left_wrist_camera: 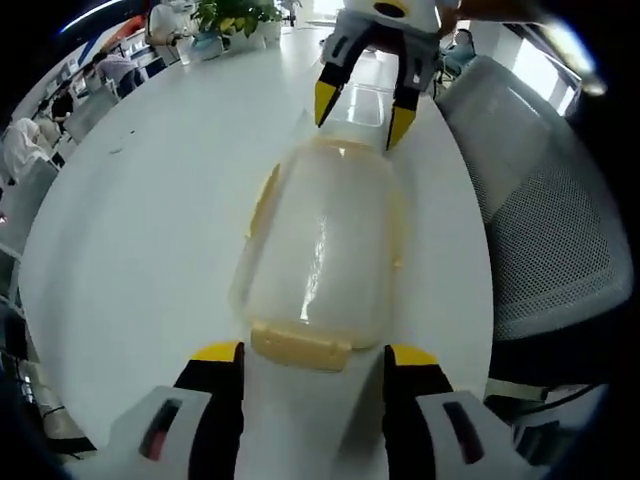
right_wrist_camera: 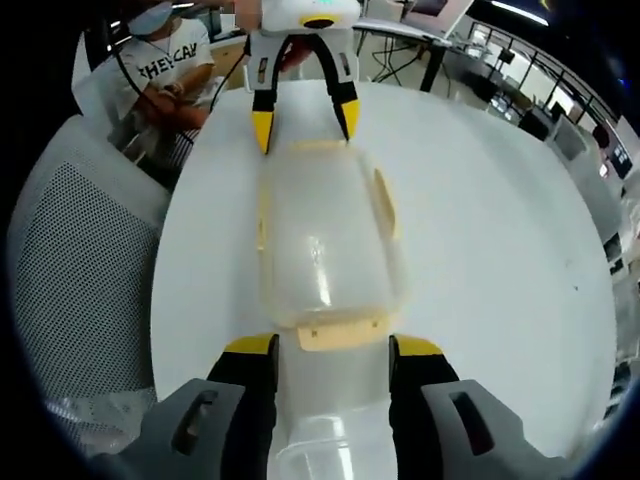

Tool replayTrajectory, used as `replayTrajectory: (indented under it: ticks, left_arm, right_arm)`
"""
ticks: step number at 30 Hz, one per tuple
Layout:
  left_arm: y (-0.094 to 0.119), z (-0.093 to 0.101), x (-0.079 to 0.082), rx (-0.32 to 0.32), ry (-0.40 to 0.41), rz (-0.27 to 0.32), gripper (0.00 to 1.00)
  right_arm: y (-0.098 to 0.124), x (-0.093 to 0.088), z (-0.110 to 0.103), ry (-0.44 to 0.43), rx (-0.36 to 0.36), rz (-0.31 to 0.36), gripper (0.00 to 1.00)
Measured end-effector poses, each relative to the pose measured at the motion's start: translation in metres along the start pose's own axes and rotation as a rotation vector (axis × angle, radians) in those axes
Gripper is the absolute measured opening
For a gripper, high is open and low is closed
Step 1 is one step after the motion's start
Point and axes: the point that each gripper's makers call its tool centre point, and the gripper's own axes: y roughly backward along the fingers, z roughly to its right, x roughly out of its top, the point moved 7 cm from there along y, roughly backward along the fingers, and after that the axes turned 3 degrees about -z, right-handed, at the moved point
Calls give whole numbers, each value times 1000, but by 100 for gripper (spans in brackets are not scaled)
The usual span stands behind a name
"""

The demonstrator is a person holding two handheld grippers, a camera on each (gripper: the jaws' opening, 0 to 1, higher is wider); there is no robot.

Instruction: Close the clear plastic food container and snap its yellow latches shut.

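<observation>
Container sits mid-frame w/ lid on, left gripper and right gripper both spread at opposite end latches, so press each flap down squarely till it snaps.

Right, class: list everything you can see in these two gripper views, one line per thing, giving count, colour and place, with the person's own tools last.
Food container: one, clear, lid on, mid-table between the grippers.
Latches: pale yellow; one at each end, others along the sides; exact count unclear.
Table: one, white, round.
Mesh chair: one, grey, beside the table.
Plants: green, far table edge.
People: several, seated in the background.
Left gripper: black and yellow jaws, open at one end latch.
Right gripper: the same, open at the opposite end.
</observation>
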Motion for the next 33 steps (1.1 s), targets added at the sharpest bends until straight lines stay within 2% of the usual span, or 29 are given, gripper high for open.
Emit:
replayTrajectory:
  ticks: [10, 15, 23, 33]
  left_arm:
    - [-2, -3, 0, -17, -65, -21, 50]
    - [-4, -6, 1, -27, -101, -30, 50]
    - [-9, -8, 4, -46, -136, -38, 46]
    - [-11, -11, 8, -54, -163, -50, 44]
  right_arm:
    - [-7, 2, 5, 26, 36, -39, 42]
    - [-12, 2, 4, 68, 49, -64, 47]
    - [-15, 5, 8, 97, 61, -90, 40]
    - [-19, 5, 10, 104, 71, -108, 38]
